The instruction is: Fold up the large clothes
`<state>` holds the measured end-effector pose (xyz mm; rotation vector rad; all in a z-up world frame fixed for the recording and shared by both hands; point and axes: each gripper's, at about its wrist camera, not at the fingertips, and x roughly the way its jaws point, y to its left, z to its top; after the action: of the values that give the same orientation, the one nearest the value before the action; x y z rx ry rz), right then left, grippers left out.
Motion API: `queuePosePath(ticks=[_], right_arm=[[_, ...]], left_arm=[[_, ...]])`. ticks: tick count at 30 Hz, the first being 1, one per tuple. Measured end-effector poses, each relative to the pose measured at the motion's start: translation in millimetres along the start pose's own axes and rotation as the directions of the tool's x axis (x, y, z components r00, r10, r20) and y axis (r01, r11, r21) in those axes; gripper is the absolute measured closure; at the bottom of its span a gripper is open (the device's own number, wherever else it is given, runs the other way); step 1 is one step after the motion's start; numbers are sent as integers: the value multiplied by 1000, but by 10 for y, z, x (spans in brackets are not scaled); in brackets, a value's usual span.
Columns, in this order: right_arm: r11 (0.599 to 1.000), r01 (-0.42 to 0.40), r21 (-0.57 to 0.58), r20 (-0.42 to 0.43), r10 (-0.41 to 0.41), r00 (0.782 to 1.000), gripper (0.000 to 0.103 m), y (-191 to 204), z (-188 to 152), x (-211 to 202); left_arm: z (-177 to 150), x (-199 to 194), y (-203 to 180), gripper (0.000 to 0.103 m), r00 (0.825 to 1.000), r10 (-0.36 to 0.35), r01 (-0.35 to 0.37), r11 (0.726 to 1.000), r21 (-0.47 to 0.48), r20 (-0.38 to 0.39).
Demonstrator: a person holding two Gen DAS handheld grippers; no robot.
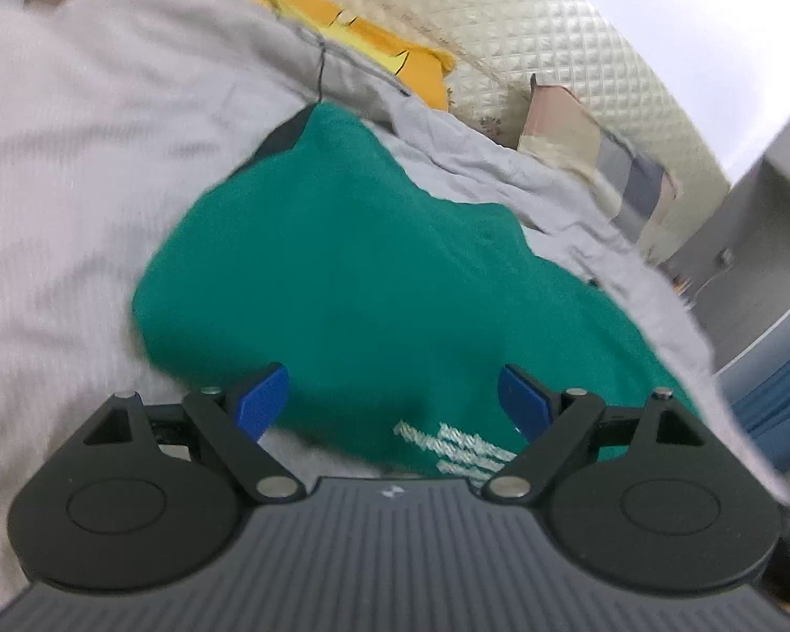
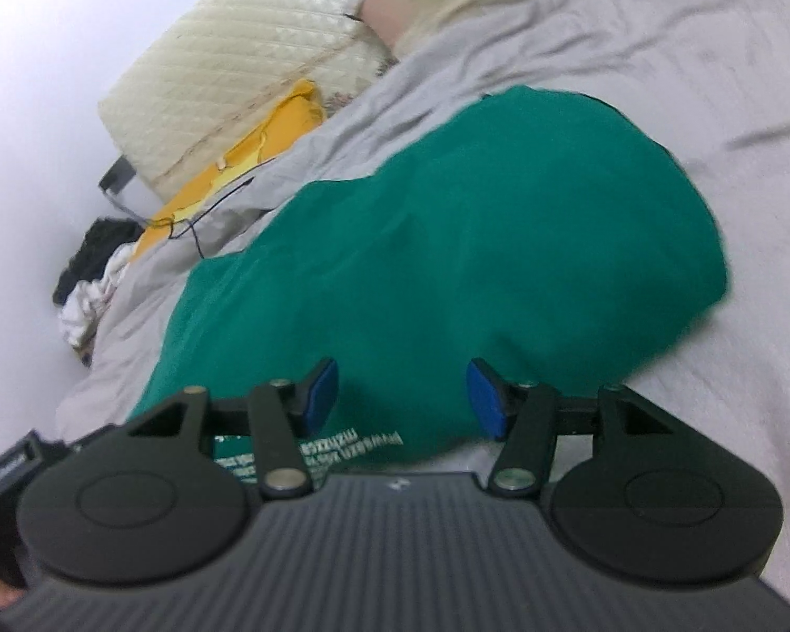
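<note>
Green cloth (image 1: 353,274) (a big shirt with white letters near its edge) lies bunched up on the grey bed sheet (image 1: 79,158), near a yellow pillow (image 1: 363,37) by the cream headboard (image 1: 526,26). Left gripper (image 1: 393,400) is wide apart over the shirt and holds nothing. Right gripper (image 2: 401,395) has its blue fingers (image 2: 324,395) apart over the shirt too, pinching nothing.

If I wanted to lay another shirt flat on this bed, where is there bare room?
The widest bare patch of grey sheet lies beside the green garment, on the side away from the yellow cushion. It is crowded toward the quilted headboard: the cushion, a thin black cable and a heap of dark and white clothes.
</note>
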<state>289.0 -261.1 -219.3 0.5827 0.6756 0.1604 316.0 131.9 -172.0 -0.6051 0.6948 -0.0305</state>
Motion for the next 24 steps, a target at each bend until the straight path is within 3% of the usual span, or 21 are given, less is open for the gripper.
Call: queuePosePath(ticks=[3, 5, 7, 8, 11, 16, 24], right_arm=[[995, 6, 104, -9, -5, 1000, 45, -143, -19, -53], [987, 1, 161, -13, 2, 1000, 38, -215, -25, -64], [972, -18, 233, 18, 14, 1000, 10, -287, -38, -84], [963, -30, 268, 29, 23, 999, 7, -322, -43, -83], [915, -73, 397, 10, 75, 997, 9, -475, -57, 23], [779, -144, 610, 28, 160, 987, 9, -758, -170, 264], [741, -215, 636, 105, 193, 976, 7, -789, -110, 427]], left_arm=[[-31, -75, 119, 13, 1000, 9, -8, 998, -68, 9], [-29, -60, 227, 13, 1000, 11, -11, 991, -134, -1], [-16, -8, 352, 13, 1000, -1, -3, 977, -213, -19], [-15, 25, 420, 13, 1000, -2, -6, 966, -259, -29], [-50, 120, 612, 13, 998, -39, 16, 924, -381, -53], [-126, 316, 835, 11, 988, -143, 85, 822, -564, -59], [-126, 555, 906, 12, 971, -237, 193, 745, -639, 18]])
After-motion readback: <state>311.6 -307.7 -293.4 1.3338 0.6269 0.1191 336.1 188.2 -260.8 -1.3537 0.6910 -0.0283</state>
